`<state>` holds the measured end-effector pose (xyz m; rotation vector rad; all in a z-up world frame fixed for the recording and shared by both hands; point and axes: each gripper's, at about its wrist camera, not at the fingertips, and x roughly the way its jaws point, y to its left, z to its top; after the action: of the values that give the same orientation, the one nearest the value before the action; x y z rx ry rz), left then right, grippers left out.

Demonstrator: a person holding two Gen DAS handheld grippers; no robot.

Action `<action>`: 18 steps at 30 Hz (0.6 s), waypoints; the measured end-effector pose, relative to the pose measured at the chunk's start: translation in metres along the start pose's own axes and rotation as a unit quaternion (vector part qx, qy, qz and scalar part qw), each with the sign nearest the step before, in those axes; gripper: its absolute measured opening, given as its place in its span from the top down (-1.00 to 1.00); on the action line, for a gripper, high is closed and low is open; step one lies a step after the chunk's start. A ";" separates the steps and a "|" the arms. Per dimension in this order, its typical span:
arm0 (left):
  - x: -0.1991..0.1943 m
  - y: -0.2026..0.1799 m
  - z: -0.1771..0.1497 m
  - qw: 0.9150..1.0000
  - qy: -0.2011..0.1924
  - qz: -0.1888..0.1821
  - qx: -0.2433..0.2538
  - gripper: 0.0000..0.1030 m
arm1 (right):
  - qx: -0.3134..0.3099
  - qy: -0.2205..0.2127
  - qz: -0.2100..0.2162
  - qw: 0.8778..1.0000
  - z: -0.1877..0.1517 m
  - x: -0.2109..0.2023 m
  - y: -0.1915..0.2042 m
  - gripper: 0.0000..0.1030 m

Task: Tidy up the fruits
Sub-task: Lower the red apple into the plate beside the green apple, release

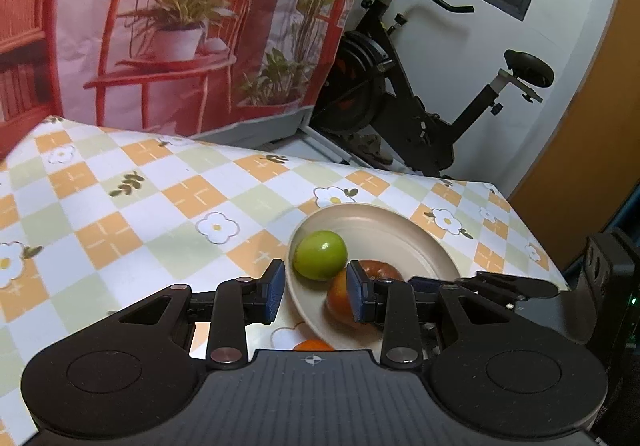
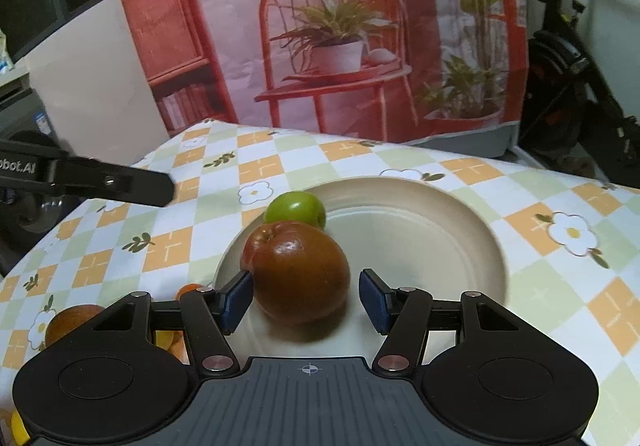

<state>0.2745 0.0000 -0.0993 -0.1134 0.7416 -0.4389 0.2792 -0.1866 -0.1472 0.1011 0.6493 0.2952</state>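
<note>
Beige plate (image 2: 460, 201) holding green fruit (image 2: 296, 207) and red-brown apple (image 2: 298, 272); right gripper (image 2: 306, 298) apart around apple, left gripper (image 1: 316, 288) apart, empty.

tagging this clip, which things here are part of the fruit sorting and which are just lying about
Part of the job:
- green fruit
- red-brown fruit
- beige plate
- orange fruit beside the plate
- brown fruit at the near left

Just lying about:
- exercise bike
- printed backdrop
- checked tablecloth
</note>
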 end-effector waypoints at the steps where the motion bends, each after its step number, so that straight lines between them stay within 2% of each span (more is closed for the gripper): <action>1: -0.005 0.001 -0.001 1.000 -0.003 0.002 0.002 0.31 | 0.002 -0.003 -0.002 1.000 -0.001 -0.004 0.000 -0.07; 10: -0.045 0.005 -0.020 0.999 -0.018 0.021 0.016 0.30 | 0.001 -0.045 -0.008 0.999 -0.027 -0.048 0.011 -0.06; 13: -0.055 0.004 -0.029 0.999 -0.021 0.022 0.017 0.30 | 0.007 -0.056 -0.005 0.998 -0.043 -0.062 0.015 0.03; 18: -0.065 -0.001 -0.046 0.999 -0.022 0.024 0.013 0.30 | -0.001 -0.049 0.012 0.999 -0.071 -0.077 0.025 0.11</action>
<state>0.2010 0.0294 -0.0923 -0.0807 0.6947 -0.3980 0.1715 -0.1866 -0.1540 0.1205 0.5505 0.3118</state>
